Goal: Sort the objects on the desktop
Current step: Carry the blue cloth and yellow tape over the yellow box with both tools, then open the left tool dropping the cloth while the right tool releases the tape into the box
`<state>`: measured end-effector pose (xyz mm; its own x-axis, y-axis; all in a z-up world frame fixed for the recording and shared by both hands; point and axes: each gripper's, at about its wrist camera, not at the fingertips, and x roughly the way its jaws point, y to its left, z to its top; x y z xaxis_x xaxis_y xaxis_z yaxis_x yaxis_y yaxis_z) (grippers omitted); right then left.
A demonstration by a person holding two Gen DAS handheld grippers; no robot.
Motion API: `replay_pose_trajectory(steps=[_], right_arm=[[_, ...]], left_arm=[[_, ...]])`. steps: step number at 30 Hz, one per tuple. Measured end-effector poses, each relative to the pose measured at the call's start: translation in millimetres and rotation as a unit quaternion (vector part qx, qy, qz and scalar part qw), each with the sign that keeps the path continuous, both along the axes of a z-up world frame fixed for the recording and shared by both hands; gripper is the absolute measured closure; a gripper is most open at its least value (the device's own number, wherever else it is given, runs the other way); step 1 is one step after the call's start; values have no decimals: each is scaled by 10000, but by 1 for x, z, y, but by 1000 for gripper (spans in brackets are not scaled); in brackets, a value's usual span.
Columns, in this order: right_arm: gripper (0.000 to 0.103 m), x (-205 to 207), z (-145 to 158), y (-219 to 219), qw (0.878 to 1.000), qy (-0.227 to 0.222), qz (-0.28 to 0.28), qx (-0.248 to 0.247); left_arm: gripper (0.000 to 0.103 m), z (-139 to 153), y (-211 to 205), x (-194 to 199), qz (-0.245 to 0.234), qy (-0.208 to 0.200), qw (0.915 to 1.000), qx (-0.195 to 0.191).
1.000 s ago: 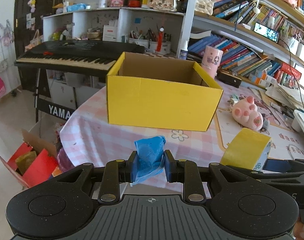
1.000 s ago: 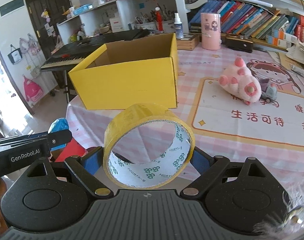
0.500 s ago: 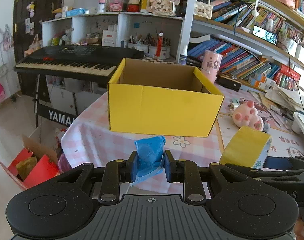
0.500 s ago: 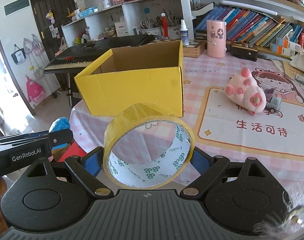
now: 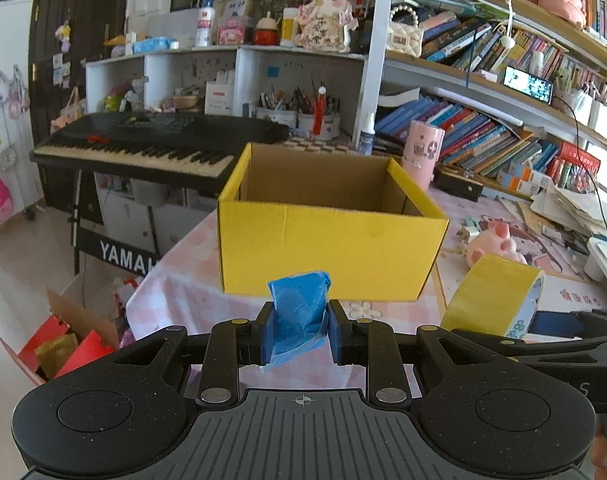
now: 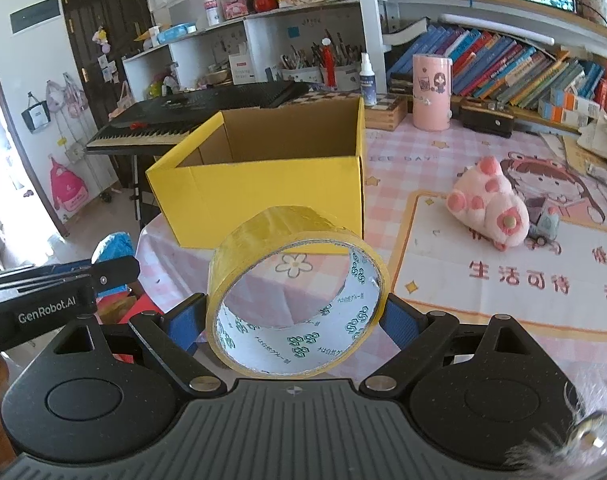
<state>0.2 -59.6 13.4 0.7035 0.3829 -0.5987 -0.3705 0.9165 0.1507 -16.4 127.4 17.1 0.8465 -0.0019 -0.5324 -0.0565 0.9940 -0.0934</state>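
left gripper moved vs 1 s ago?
Yes. Left gripper, shut on the blue wad, backed away and rose: the yellow box now looks smaller, more interior showing.

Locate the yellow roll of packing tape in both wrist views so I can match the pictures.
Left wrist view: the yellow roll of packing tape sits at lower right, held edge-on in the right gripper.
Right wrist view: the tape fills the lower centre, its open core facing the camera, clamped between the jaws.
Shared landmark: the open yellow cardboard box stands just behind the tape in both.
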Motion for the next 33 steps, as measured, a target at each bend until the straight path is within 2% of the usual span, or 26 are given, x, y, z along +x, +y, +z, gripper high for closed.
replay_pose_trajectory(steps=[9,20,26,33], right_arm=[[12,30,20,0,9992,-402,16,48],[12,111,54,3,9959,-858,145,240],[12,158,58,6,9954,-861,327,272],[12,208,53,12,9961,-500,646,333]], left_arm=[[78,19,6,21,236,-422,9988,82],[78,33,-1,78,371,-697,9967,169],[78,27,-12,116,363,-576,9973,256],[78,14,-23,151,371,-292,9984,324]])
